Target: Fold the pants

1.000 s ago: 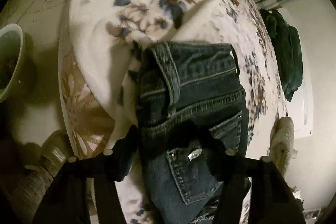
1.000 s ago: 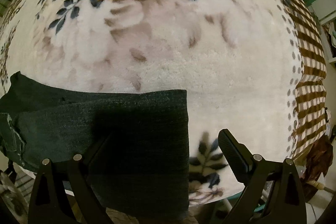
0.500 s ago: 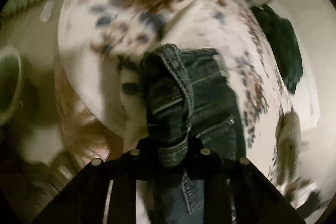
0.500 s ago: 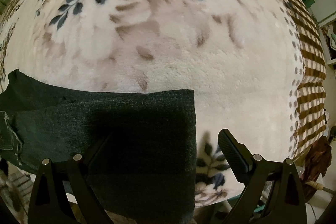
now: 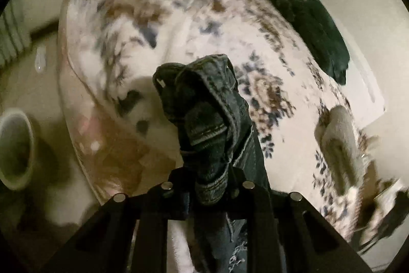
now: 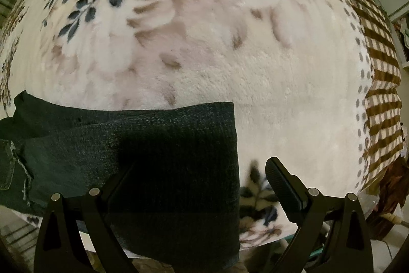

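The left gripper is clamped on a bunched fold of the dark denim pants, which rise toward twelve o'clock above the floral blanket on the bed. The right gripper stands apart, its nine o'clock finger over the flat pant leg, its three o'clock finger over bare blanket.
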